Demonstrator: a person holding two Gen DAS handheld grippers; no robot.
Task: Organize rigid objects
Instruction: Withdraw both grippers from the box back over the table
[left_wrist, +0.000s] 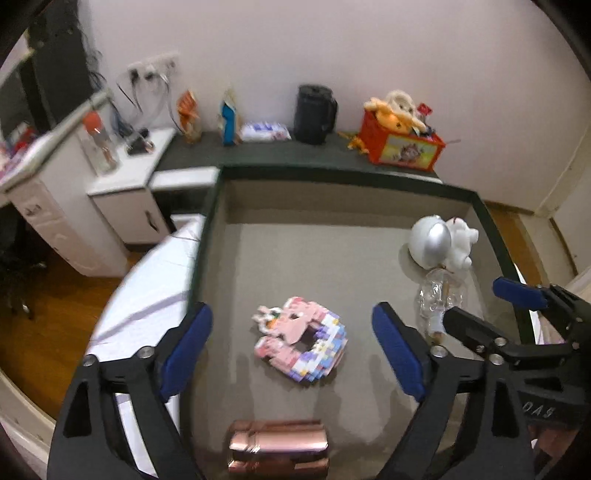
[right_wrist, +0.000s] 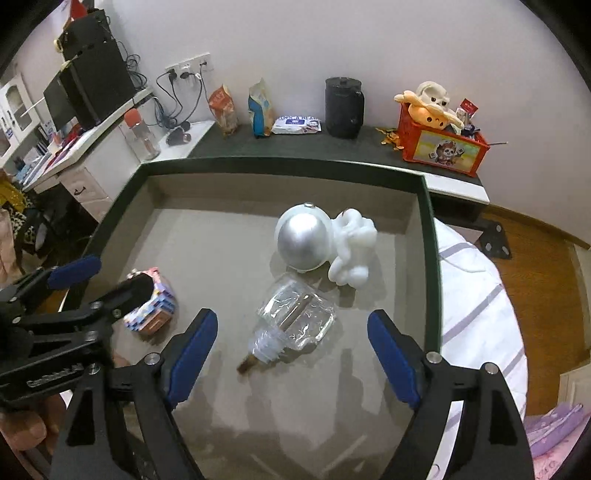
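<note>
Left tongs: my left gripper (left_wrist: 291, 354) hangs over the tray with its blue pads spread wide, nothing between them.
Right tongs: my right gripper (right_wrist: 291, 352) is spread wide too, above the glass bottle, gripping nothing.
Tray: a grey-floored tray with a dark green rim (left_wrist: 334, 173), all the loose pieces lying inside it.
Block wreath: a pink, white and purple brick-built ring (left_wrist: 301, 341) lies flat on the tray floor, framed between my left pads but not touched by them; from the right wrist it shows at the left (right_wrist: 153, 306), partly hidden behind my left gripper.
Copper cylinder: a shiny rose-coloured metal cylinder (left_wrist: 277, 448) lies on its side at the near edge, nearer than the wreath.
Glass bottle: a clear bottle with a cork stopper (right_wrist: 295, 323) lies on its side, neck toward me, between my right pads without contact.
Astronaut figure: a white figure with a silver visor (right_wrist: 317, 245) lies just beyond the bottle, toward the far right of the tray.
Far shelf: a dark shelf behind the tray holds a black kettle (right_wrist: 343, 107), a red box of plush toys (right_wrist: 443, 149), snack bags and a pack of wipes.
</note>
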